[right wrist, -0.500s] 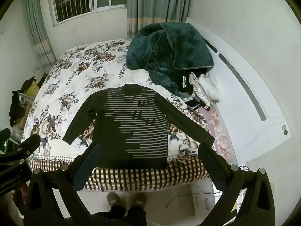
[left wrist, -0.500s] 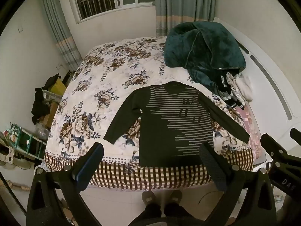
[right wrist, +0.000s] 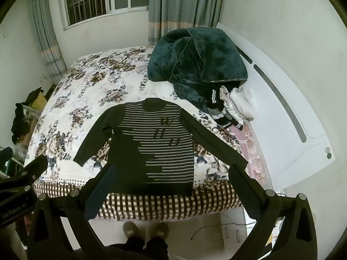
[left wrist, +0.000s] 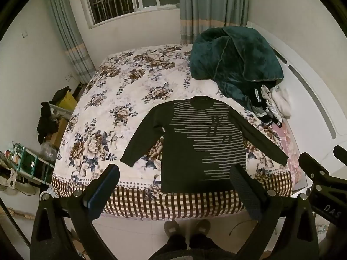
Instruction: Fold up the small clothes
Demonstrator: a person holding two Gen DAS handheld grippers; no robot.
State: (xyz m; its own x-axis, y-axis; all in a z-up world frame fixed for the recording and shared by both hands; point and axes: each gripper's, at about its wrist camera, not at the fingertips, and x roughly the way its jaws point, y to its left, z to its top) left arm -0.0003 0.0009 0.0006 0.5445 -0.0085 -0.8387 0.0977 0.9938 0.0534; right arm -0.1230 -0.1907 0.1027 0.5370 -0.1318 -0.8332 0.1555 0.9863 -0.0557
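Left wrist view
Sweater: the sweater lies flat on the bed, front side up, both sleeves spread out, hem near the front edge. I think it is laid so to make the sleeves easy to fold in.
Pile: a green blanket and some clothes are pushed to the far right corner, apart from the sweater.
Left tongs: the left gripper hangs above the front edge of the bed, jaws spread wide, holding nothing, touching nothing.

Right wrist view
Sweater: the same sweater is seen in the middle, not folded yet.
Right tongs: the right gripper is also spread wide and empty, well above the hem.
Person: the feet stand at the bed's front edge, facing the hem.
Judgement: the folding is not started; probably each gripper goes to one sleeve.
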